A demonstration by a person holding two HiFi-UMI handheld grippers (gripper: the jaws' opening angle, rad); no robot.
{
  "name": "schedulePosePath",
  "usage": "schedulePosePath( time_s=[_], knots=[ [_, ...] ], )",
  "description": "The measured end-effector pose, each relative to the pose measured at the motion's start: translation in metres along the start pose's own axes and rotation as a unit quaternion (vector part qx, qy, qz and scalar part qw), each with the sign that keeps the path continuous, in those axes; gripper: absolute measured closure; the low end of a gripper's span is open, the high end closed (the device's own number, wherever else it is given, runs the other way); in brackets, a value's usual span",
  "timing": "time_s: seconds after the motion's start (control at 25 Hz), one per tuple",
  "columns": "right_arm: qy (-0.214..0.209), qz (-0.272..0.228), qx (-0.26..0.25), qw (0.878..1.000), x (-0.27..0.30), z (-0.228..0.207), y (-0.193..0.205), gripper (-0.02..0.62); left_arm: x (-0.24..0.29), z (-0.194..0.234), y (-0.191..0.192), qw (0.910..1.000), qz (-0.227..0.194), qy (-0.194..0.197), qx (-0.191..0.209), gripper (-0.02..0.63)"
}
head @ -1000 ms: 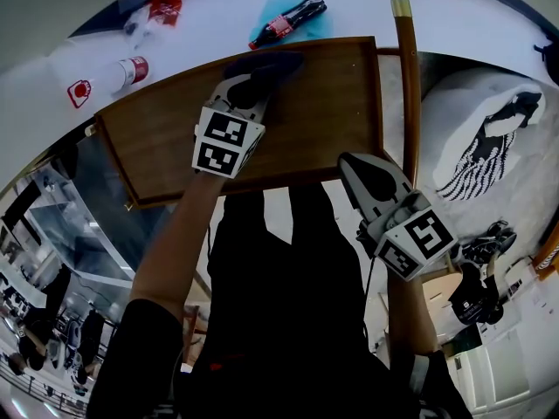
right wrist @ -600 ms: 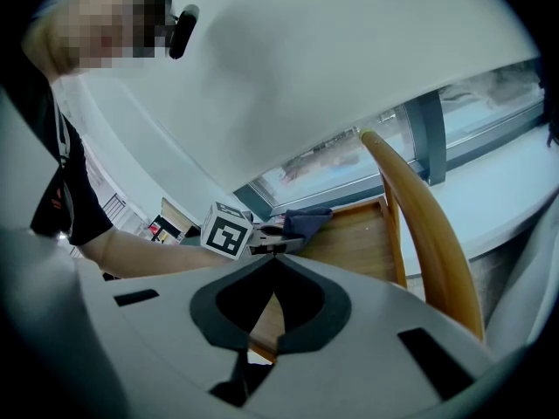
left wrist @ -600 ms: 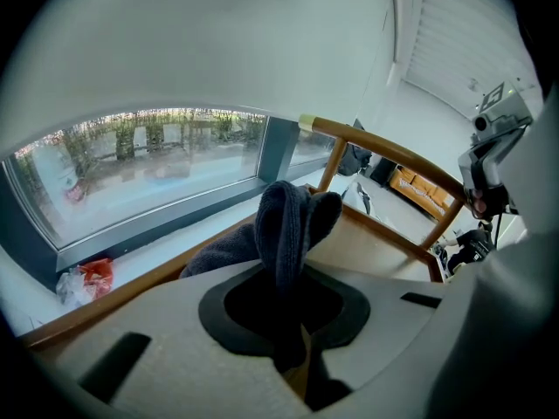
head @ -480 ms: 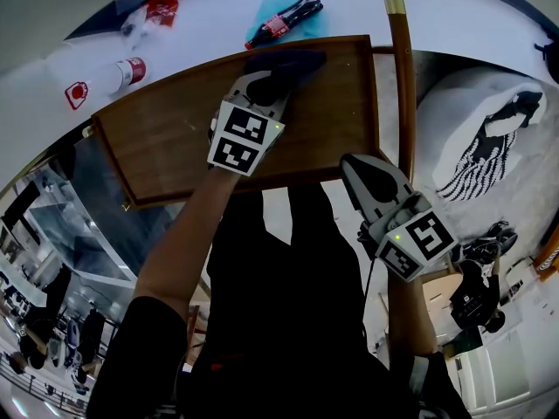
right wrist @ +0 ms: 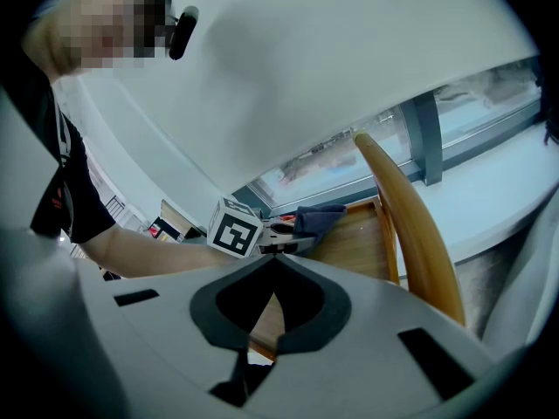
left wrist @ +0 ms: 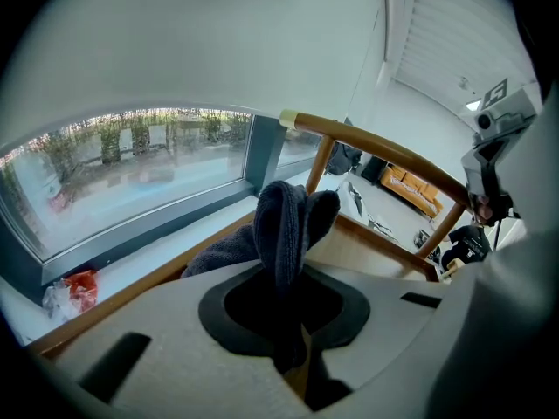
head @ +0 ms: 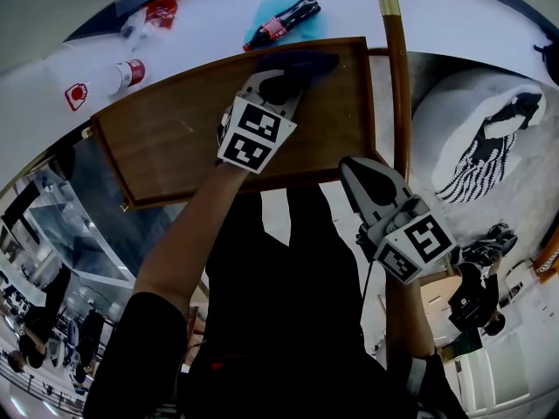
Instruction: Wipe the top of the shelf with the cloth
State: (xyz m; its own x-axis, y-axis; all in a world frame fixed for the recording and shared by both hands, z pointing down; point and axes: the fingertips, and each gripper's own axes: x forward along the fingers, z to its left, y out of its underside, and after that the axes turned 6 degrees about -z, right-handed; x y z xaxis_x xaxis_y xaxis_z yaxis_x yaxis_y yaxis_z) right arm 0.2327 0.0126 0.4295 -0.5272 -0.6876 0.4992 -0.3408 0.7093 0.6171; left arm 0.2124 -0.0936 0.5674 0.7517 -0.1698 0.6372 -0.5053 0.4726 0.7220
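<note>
The brown wooden shelf top (head: 166, 138) fills the middle of the head view. A dark blue-grey cloth (head: 306, 62) lies bunched at its far right part. My left gripper (head: 278, 80) is shut on the cloth and presses it onto the wood. In the left gripper view the cloth (left wrist: 286, 221) stands up in a fold out of the closed left gripper (left wrist: 291, 334). My right gripper (head: 351, 164) hangs off the shelf's near right corner, shut and holding nothing. In the right gripper view the right gripper (right wrist: 273, 264) points at the shelf (right wrist: 349, 238) and the cloth (right wrist: 316, 218).
A curved wooden rail (head: 397, 85) runs along the shelf's right side. On the white sill behind lie a cola bottle (head: 284, 23), a white and red cup (head: 118, 75) and a red packet (head: 163, 9). A white seat with a striped cloth (head: 489, 147) is at right.
My left gripper has slid the cloth to the right along the shelf's far edge. The right gripper has hardly moved.
</note>
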Motion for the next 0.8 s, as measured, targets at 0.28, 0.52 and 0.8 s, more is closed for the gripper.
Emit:
schedulePosePath(
  time_s=[0.28,0.52,0.8],
  knots=[
    [0.006,-0.005,0.007,1.000,-0.008,-0.007,0.001,0.591,0.017,-0.020,-0.008,0.9998,0.002,0.018,0.004,0.552],
    [0.003,-0.010,0.008,1.000,-0.012,-0.008,-0.001,0.591,0.027,-0.032,-0.015,0.9994,0.000,0.033,0.004,0.552],
    [0.000,-0.007,-0.001,1.000,-0.009,-0.002,-0.005,0.591,0.009,-0.042,-0.043,0.9976,-0.042,0.056,0.002,0.552]
  ],
)
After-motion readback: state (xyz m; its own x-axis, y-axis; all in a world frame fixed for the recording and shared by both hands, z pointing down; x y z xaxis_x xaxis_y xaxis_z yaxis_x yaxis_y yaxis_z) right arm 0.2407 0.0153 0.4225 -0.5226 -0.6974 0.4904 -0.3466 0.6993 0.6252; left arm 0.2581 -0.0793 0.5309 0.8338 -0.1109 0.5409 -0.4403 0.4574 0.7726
